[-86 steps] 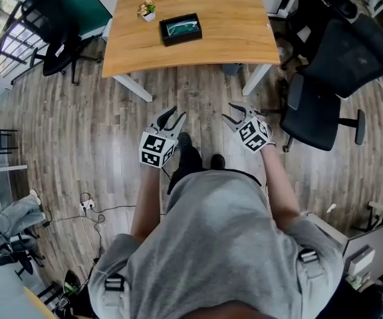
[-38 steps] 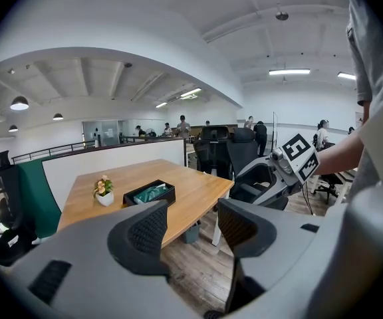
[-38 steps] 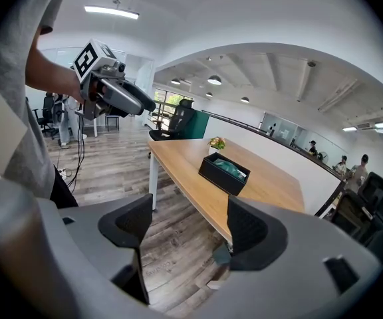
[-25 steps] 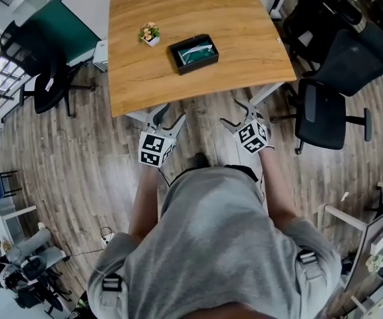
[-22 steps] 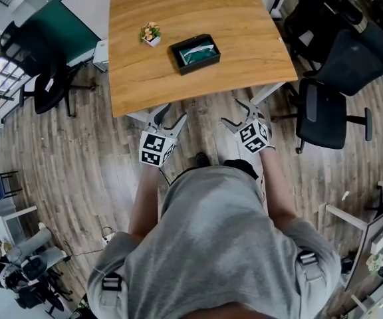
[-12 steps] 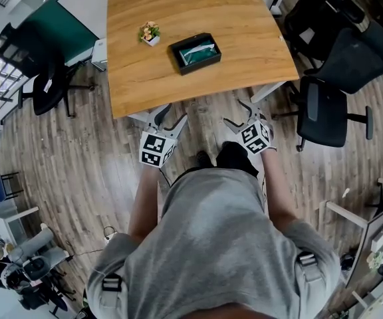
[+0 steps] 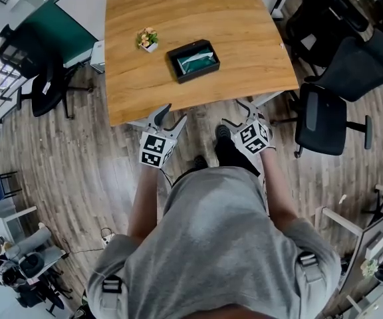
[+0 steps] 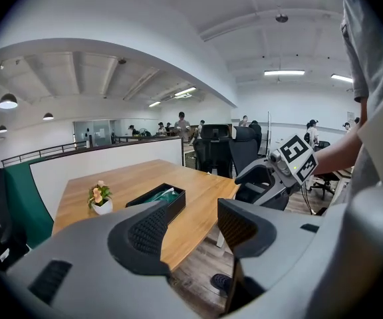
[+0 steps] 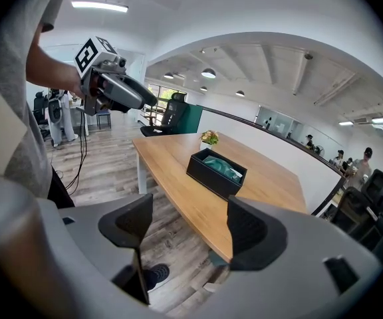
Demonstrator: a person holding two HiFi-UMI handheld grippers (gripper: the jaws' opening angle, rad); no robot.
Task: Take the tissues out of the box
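A black open box with a green tissue pack inside lies on the wooden table. The same box shows past the left jaws, and the box also shows past the right jaws. My left gripper hangs at the table's near edge, open and holding nothing. My right gripper hangs beside it at the same edge, also open and holding nothing. Both are well short of the box.
A small potted plant stands left of the box. Black office chairs crowd the right side and another chair stands at the left. A green partition borders the table's far left. White table legs sit under the near edge.
The person has walked up to the table. Both grippers, earlier over bare floor, now sit at the table's near edge, and the box is closer. Jaws stayed open.
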